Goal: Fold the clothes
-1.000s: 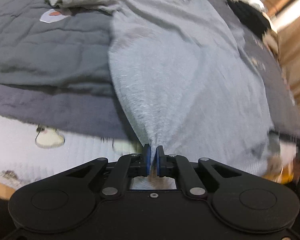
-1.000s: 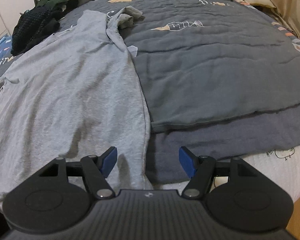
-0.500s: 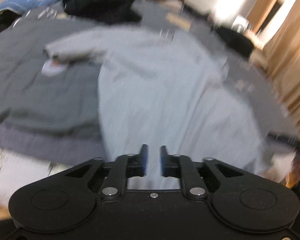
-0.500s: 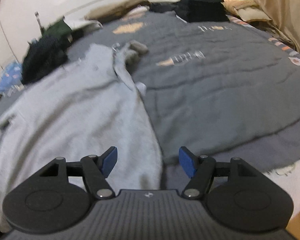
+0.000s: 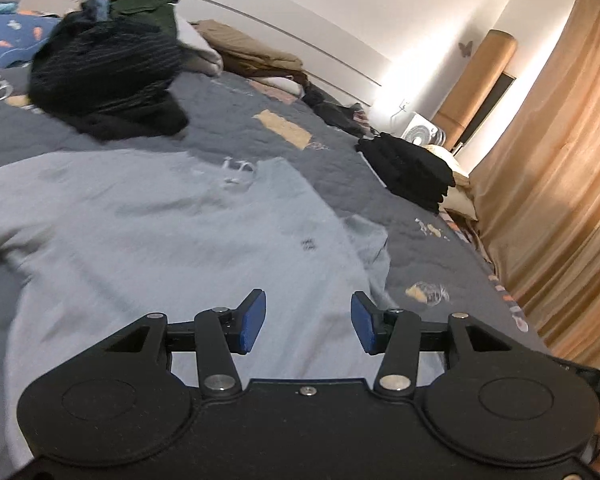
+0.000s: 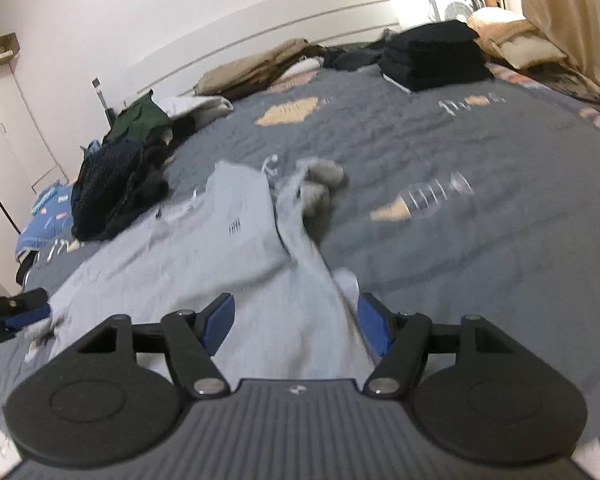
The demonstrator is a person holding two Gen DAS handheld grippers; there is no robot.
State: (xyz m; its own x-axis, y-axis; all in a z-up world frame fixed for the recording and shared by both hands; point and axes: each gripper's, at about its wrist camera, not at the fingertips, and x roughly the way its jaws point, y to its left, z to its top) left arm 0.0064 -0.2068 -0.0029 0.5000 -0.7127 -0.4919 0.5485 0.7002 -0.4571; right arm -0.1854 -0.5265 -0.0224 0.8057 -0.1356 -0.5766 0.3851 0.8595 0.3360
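A light grey long-sleeved top (image 5: pixel 160 232) lies spread flat on the dark grey quilt (image 5: pixel 260 136), collar toward the headboard. My left gripper (image 5: pixel 306 322) hovers open over its lower half with nothing between the blue pads. In the right wrist view the same grey top (image 6: pixel 228 248) has its right sleeve bunched up near the collar (image 6: pixel 320 188). My right gripper (image 6: pixel 296 322) is open above the top's right side, empty. The left gripper (image 6: pixel 16 312) shows at the left edge of that view.
A heap of dark clothes (image 5: pixel 104 76) sits beyond the collar on the left. A folded black stack (image 5: pixel 412 168) rests at the far right of the bed, near a fan (image 5: pixel 420 134) and tan curtains (image 5: pixel 560 184). Tan garments (image 6: pixel 260 68) lie by the headboard.
My left gripper let go of the grey top's hem and opened wide. Both grippers rose and tilted up, so the views now reach the headboard and wall.
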